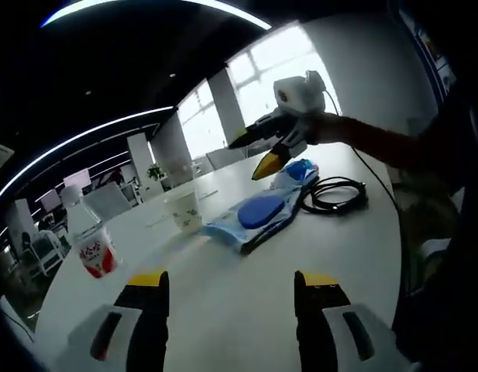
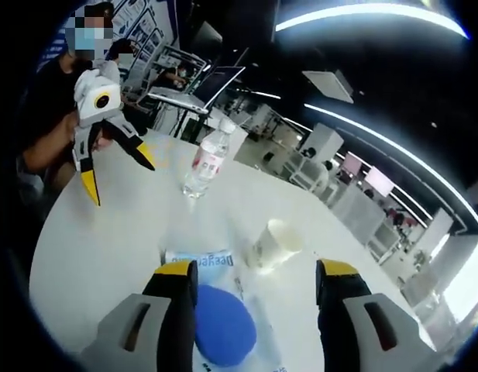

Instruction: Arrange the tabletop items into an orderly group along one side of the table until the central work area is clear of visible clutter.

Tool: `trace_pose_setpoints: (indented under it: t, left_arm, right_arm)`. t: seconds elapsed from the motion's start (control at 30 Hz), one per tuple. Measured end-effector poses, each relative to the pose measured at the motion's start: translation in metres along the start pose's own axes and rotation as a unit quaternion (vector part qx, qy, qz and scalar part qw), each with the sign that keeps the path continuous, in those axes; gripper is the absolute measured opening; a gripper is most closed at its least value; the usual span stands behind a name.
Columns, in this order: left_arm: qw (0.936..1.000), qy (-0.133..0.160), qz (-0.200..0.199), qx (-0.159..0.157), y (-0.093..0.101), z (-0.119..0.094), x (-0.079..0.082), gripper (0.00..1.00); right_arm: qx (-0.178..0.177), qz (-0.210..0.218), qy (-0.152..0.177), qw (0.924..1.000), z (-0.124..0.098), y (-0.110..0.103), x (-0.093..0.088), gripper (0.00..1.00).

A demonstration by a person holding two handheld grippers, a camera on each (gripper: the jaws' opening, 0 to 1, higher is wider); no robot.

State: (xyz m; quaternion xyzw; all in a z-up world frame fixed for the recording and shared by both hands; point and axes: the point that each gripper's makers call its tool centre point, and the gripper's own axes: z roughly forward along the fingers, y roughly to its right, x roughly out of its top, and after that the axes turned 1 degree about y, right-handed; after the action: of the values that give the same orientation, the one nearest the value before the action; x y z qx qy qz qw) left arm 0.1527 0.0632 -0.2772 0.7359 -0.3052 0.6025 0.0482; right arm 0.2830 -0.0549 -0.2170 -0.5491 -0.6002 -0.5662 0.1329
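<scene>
Nothing grouped yet: both claws spread and empty, the right gripper (image 2: pixel 254 291) hovering over the wipes pack (image 1: pixel 258 213) mid-table, the left gripper (image 1: pixel 231 298) back, with bottle (image 1: pixel 94 244), cup (image 1: pixel 184 211) and cable (image 1: pixel 335 194) scattered, so nearly all is left.

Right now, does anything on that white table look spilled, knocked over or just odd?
Nothing looks spilled or broken. The water bottle and paper cup stand upright. The blue wet-wipes pack lies flat and slanted mid-table, and the black cable sits loosely coiled beside it: scattered clutter, not damage.
</scene>
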Motion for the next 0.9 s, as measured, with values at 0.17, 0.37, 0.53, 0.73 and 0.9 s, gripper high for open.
trace_pose_setpoints:
  t: [0.17, 0.37, 0.53, 0.73, 0.9]
  left_arm:
    - [1.0, -0.002, 0.0, 0.002, 0.0, -0.002, -0.002, 0.65]
    - [0.9999, -0.001, -0.004, 0.009, -0.004, -0.006, -0.004, 0.65]
    - [0.9999, -0.001, -0.005, 0.011, -0.005, -0.008, -0.007, 0.64]
    - [0.9999, -0.002, -0.006, 0.015, -0.008, -0.013, -0.009, 0.64]
    - [0.9998, -0.004, -0.007, 0.019, -0.011, -0.018, -0.012, 0.64]
  right_arm:
    - [0.006, -0.004, 0.0, 1.0, 0.006, -0.001, 0.003, 0.57]
    - [0.015, -0.01, 0.001, 0.9998, 0.016, -0.002, 0.008, 0.55]
    - [0.019, -0.015, -0.003, 0.9997, 0.024, -0.002, 0.011, 0.54]
    - [0.021, -0.022, -0.006, 0.9995, 0.034, 0.002, 0.012, 0.52]
    - [0.022, -0.028, -0.009, 0.9993, 0.044, 0.004, 0.014, 0.52]
